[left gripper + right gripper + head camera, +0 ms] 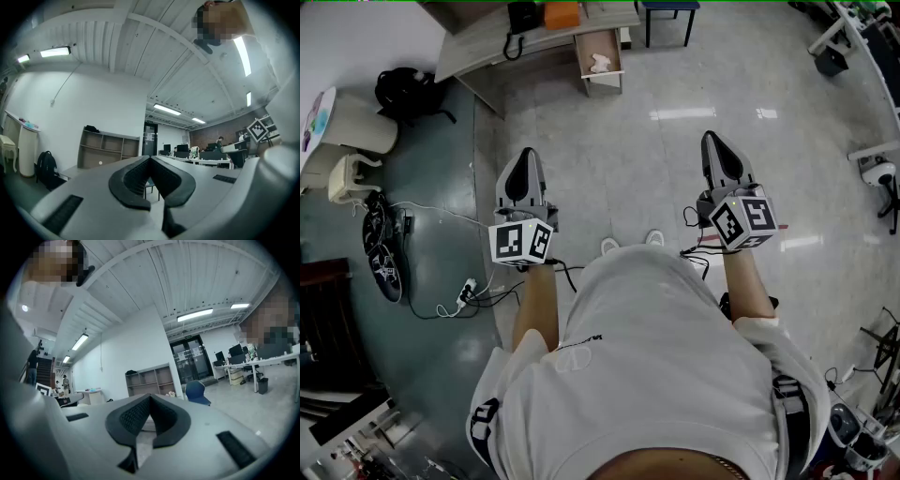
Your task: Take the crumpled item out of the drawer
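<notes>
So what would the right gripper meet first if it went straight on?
Nothing close: the right gripper has free air over bare floor ahead. Farther on, probably the wooden shelf left of the blue chair; depth unclear.

Open-plan office, part lab. Polished pale floor (675,159) across the head view's middle. Left gripper view: ribbed white ceiling (140,42) with strip lights (55,51) upper left, open wooden shelf unit (108,150) centre left, counters (206,161) with monitors (182,148) centre right, brick wall (215,135) behind. Right gripper view: glass double doors (190,359) centre, blue office chair (196,392) below them. Head view's lower left: power strip (467,291) and loose cables (431,208) on the floor.
</notes>
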The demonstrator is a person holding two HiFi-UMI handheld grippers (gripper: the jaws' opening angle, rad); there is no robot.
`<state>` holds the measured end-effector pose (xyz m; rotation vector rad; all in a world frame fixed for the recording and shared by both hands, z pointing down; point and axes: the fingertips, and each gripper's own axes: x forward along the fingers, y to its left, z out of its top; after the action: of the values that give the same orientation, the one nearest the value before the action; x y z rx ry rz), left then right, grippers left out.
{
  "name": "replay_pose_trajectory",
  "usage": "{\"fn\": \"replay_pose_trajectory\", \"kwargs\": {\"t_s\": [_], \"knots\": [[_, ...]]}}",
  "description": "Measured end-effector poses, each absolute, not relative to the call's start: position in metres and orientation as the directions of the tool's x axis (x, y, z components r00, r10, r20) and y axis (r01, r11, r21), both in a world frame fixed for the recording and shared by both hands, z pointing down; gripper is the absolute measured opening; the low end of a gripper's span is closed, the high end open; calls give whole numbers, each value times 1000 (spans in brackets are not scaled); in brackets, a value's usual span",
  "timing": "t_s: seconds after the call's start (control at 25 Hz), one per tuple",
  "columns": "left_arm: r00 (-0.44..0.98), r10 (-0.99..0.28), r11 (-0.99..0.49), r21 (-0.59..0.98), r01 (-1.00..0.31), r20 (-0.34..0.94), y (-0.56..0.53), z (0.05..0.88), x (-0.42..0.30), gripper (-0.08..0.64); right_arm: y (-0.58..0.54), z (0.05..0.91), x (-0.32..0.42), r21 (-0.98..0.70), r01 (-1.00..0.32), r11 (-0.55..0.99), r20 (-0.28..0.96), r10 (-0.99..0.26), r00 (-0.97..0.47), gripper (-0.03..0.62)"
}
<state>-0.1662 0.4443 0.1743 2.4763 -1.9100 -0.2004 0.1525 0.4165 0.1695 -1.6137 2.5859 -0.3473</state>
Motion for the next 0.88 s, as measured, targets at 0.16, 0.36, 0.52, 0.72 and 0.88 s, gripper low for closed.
{"fn": "replay_pose_trajectory", "kwargs": {"t_s": [0.16,0.36,0.52,0.72,0.88], "knots": [[257,-962,-265,81,-961,-96,446,175,-163,-2,416,171,154,-235,-877,420,55,-895,-443,0],[264,-961,-270,78,-960,-87,445,175,-154,-2,414,172,156,-248,-865,436,52,-885,-462,1],[267,-960,-273,76,-959,-82,441,175,-144,-1,409,175,162,-253,-861,441,57,-882,-468,2],[265,-962,-270,81,-959,-72,432,177,-121,-2,401,178,185,-263,-860,437,63,-882,-468,2],[264,-962,-269,82,-960,-66,426,180,-97,-2,394,179,207,-271,-855,441,57,-880,-472,2]]}}
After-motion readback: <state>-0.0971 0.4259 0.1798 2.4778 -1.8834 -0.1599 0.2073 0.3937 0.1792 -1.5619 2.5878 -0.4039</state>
